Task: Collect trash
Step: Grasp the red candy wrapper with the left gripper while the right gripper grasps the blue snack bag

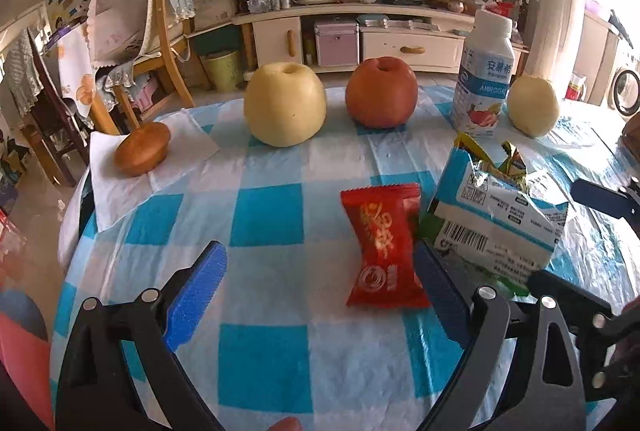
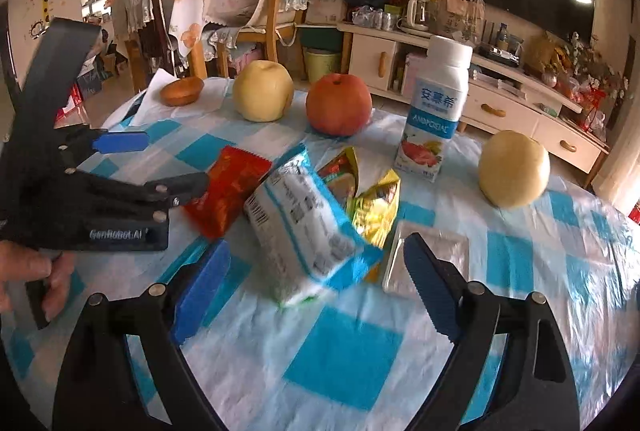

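Observation:
A red snack wrapper [image 1: 384, 251] lies on the checked tablecloth between the fingers of my left gripper [image 1: 320, 271], close to the right-hand one and untouched; the jaws are open. Right of it stands a crumpled white-and-blue wrapper [image 1: 500, 215] with a gold-green wrapper [image 1: 506, 159] behind. In the right wrist view my right gripper [image 2: 316, 271] is open around the white-and-blue wrapper [image 2: 308, 227], pads clear of it. The red wrapper [image 2: 228, 187] sits left, the gold wrapper [image 2: 372, 199] behind, a clear plastic tray [image 2: 428, 255] by the right finger. The left gripper [image 2: 176, 161] reaches in from the left.
Along the far side of the round table [image 1: 280, 371] sit a brown bun [image 1: 142, 149] on a white napkin, a yellow pear [image 1: 284, 103], a red apple [image 1: 380, 93], a white drink bottle [image 1: 482, 79] and another pear [image 1: 534, 105]. A wooden chair [image 1: 160, 43] stands beyond the table's left edge.

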Motion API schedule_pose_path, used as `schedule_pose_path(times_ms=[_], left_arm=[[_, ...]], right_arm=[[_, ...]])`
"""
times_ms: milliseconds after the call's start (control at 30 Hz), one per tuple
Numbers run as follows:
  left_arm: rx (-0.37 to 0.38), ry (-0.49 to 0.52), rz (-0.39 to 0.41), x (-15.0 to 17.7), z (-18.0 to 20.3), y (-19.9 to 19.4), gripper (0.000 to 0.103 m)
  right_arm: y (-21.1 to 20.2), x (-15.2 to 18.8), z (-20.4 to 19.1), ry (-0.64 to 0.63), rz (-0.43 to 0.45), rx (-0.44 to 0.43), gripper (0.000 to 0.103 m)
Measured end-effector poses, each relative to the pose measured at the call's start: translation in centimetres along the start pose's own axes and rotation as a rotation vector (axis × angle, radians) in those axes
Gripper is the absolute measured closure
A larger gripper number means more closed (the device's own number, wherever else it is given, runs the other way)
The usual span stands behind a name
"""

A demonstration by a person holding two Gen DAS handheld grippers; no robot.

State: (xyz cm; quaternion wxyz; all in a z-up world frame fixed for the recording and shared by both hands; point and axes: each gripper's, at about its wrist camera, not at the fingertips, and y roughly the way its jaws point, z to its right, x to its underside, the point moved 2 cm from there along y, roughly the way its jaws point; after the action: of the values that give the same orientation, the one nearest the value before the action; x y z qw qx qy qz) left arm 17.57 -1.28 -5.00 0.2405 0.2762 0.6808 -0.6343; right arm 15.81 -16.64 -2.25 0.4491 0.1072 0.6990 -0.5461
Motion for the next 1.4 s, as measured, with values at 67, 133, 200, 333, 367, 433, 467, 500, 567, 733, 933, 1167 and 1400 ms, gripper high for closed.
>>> schedule_pose_path(times_ms=[67,133,200,333,367,433,467,500,567,733,933,1167,1400], left_arm=[[0.006,0.013,-0.011,-0.2,0.5,0.5,0.010],[0.008,0.016,-0.015,-0.2,0.9,0.8,0.010],[0.014,0.024,-0.022,-0.3,1.2,1.1,0.010],[0.019,0.033,-0.038,-0.2,1.7,1.8,0.010],[0.023,0.032,-0.043,-0.2,1.6,2.0,0.010],[0.030,0.025,-0.047,-0.2,1.7,2.2,0.010],[0.036,0.021,-0.050,-0.2,1.7,2.3,0.010],[0.047,0.016,-0.056,-0.2,1.7,2.4,0.010],[0.074,-0.001,-0.072,-0.2,1.6,2.7,0.010],[0.122,0.024,-0.121,0.1,2.7,3.3,0.032],[0.118,0.021,-0.102,0.0,2.7,3.2,0.051],[0.107,0.003,-0.060,-0.3,2.0,2.5,0.063],[0.107,0.002,0.002,-0.8,1.8,1.0,0.063]], right_arm=[[0.7,-0.3,0.2,0.003,-0.009,-0.011,0.019],[1.4,-0.5,0.3,0.003,-0.024,-0.019,0.021],[2.1,-0.4,0.5,0.008,-0.047,-0.030,0.024],[2.7,-0.2,0.6,0.020,-0.075,-0.044,0.032],[2.7,-0.2,0.5,0.017,-0.077,-0.050,0.035],[2.8,-0.1,0.5,0.017,-0.083,-0.061,0.038],[2.8,-0.1,0.6,0.017,-0.084,-0.064,0.040],[2.7,-0.1,0.6,0.018,-0.086,-0.067,0.040],[2.6,-0.1,0.7,0.023,-0.087,-0.075,0.047],[2.2,-0.3,0.6,0.028,-0.094,-0.110,0.065],[1.5,-0.6,0.0,0.021,-0.096,-0.137,0.077],[0.6,-0.9,0.0,0.027,-0.086,-0.149,0.081],[-0.3,-1.3,0.3,0.036,-0.066,-0.155,0.082]])
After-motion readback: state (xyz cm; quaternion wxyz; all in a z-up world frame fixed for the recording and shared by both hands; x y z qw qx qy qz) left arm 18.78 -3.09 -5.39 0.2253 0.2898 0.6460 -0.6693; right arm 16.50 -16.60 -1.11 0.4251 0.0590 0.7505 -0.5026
